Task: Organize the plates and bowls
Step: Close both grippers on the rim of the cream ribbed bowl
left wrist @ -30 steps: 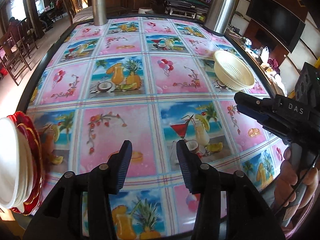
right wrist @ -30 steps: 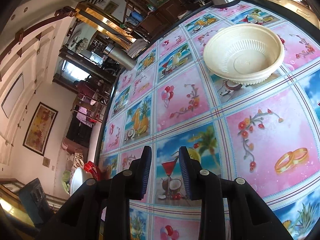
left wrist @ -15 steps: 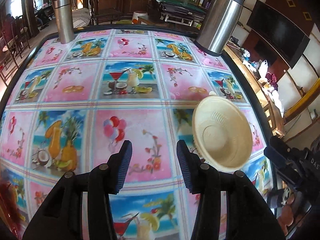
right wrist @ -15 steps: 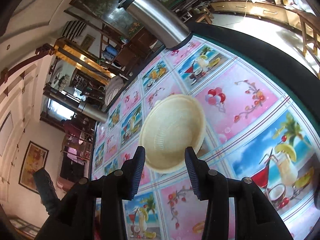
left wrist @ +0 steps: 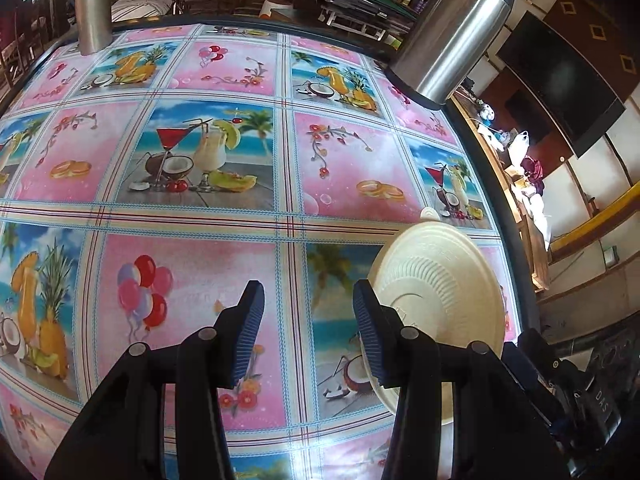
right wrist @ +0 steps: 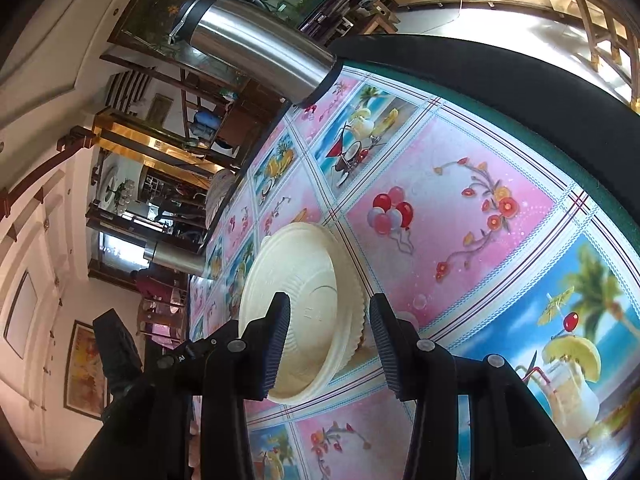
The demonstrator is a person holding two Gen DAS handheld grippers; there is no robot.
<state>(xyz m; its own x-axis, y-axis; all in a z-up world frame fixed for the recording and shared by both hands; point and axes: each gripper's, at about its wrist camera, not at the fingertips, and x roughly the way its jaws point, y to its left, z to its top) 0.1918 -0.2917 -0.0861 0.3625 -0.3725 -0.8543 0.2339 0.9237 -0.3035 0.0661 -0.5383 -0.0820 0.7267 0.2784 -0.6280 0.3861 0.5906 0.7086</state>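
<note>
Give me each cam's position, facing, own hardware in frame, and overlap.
Left wrist: on left gripper, facing across the table; open fingers, right gripper at lower right.
Right wrist: on right gripper, rolled sideways, facing the cream bowl; open fingers only.
Shared: bowl, tall steel flask, tablecloth.

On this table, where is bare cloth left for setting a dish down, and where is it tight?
Free: the wide stretch of tablecloth left of the cream bowl, running back to the small steel flask. Tight: the right edge, where the bowl sits between the open right gripper fingers, with the large steel flask behind.
</note>
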